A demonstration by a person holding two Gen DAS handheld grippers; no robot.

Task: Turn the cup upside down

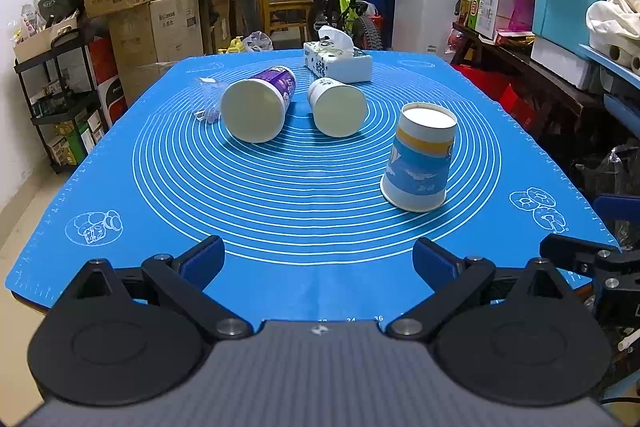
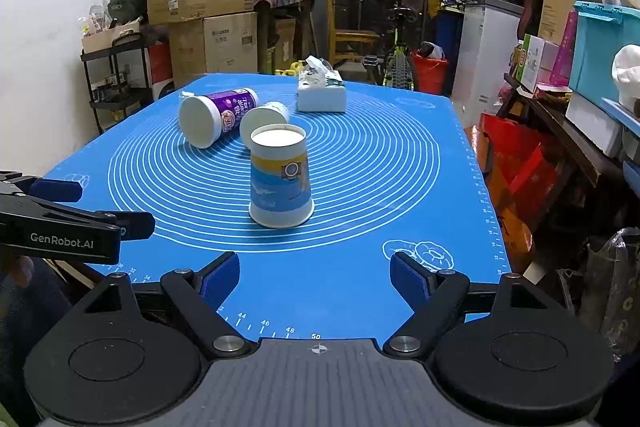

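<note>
A blue, yellow and white paper cup stands upside down on the blue mat, wide rim down, closed base up. It also shows in the right wrist view, straight ahead of my right gripper. My left gripper is open and empty near the mat's front edge, the cup ahead to its right. My right gripper is open and empty, short of the cup. The left gripper also shows at the left edge of the right wrist view.
A purple cup and a white cup lie on their sides further back, mouths away from me. A tissue box stands behind them. A clear plastic piece lies left of the purple cup. Boxes, shelves and a bicycle surround the table.
</note>
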